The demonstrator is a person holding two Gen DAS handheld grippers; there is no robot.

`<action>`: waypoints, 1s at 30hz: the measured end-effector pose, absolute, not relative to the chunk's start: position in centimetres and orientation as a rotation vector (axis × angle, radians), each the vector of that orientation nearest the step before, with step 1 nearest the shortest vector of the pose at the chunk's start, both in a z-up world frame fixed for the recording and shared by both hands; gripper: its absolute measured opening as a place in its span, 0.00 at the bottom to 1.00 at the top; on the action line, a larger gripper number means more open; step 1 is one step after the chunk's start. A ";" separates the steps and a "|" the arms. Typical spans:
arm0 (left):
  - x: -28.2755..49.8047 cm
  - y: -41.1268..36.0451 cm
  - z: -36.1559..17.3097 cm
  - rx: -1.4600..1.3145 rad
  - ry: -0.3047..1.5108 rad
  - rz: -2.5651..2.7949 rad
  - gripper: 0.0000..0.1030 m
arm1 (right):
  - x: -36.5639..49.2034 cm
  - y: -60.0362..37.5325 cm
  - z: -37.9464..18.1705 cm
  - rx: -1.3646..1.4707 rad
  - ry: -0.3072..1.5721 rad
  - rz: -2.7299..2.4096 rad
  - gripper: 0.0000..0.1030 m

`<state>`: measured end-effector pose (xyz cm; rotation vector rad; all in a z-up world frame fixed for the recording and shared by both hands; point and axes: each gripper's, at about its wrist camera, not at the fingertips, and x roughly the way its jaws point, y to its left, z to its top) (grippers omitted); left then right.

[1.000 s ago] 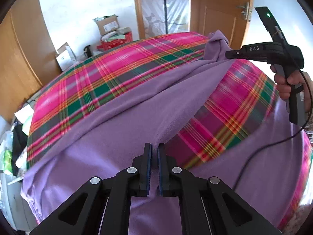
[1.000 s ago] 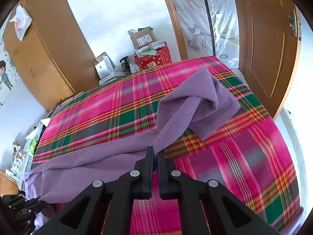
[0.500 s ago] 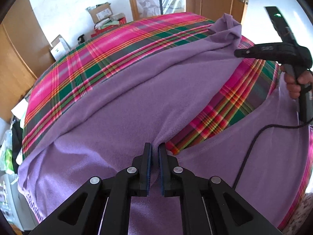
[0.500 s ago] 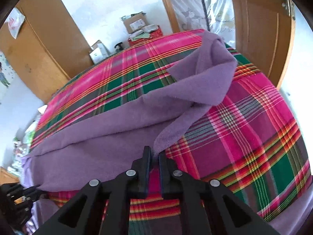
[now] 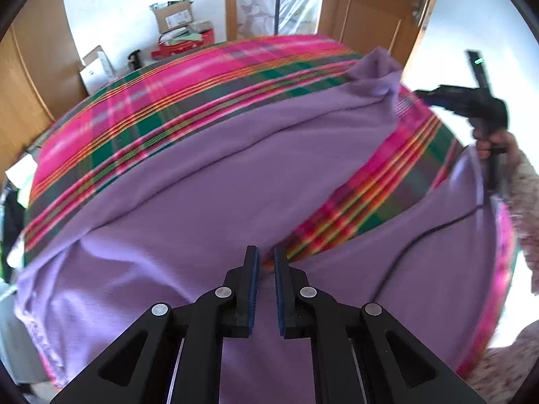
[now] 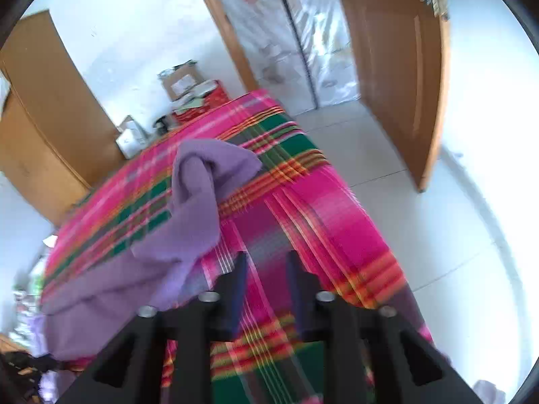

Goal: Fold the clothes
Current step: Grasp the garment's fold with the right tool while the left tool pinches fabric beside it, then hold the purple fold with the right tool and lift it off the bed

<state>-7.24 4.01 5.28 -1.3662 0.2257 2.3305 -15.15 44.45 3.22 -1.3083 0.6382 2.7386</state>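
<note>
bed [image 5: 175,107]: plaid cover | purple garment [image 5: 235,175]: spread across bed, far corner bunched | left gripper [image 5: 266,262]: jaws nearly together, pinching the garment's near fold | right gripper [image 6: 266,262]: jaws just opened, nothing between them

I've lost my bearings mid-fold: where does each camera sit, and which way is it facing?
Left wrist: on the left gripper, angled down at the purple garment; the right gripper and a hand show at right.
Right wrist: on the right gripper, facing the plaid bedspread; jaws just opened, nothing between them.
Shared: garment, bedspread, wooden door.
</note>
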 end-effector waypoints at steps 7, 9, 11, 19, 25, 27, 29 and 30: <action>-8.2 8.1 6.3 -1.267 0.247 2.288 0.17 | -18.6 46.3 1.8 -1.338 1.089 2.781 0.34; -9.2 9.4 5.9 -1.268 0.252 2.270 0.17 | -19.1 46.4 1.6 -1.325 1.203 2.810 0.35; -10.7 10.5 5.2 -1.295 0.247 2.267 0.17 | -19.6 46.3 1.6 -1.323 1.244 2.833 0.35; -13.6 12.4 3.4 -1.345 0.161 2.217 0.17 | -23.2 43.4 1.5 -1.403 1.124 2.875 0.37; -14.0 12.4 2.6 -1.370 0.137 2.222 0.17 | -25.4 39.8 0.9 -1.501 0.919 2.918 0.37; -14.2 12.4 2.1 -1.385 0.133 2.217 0.17 | -25.4 38.8 1.5 -1.487 0.785 2.951 0.37; -14.4 12.5 1.8 -1.391 0.122 2.212 0.17 | -25.6 38.5 2.0 -1.438 0.743 2.956 0.23; -14.5 12.5 1.8 -1.389 0.112 2.212 0.17 | -25.9 38.5 2.1 -1.435 0.726 2.923 0.11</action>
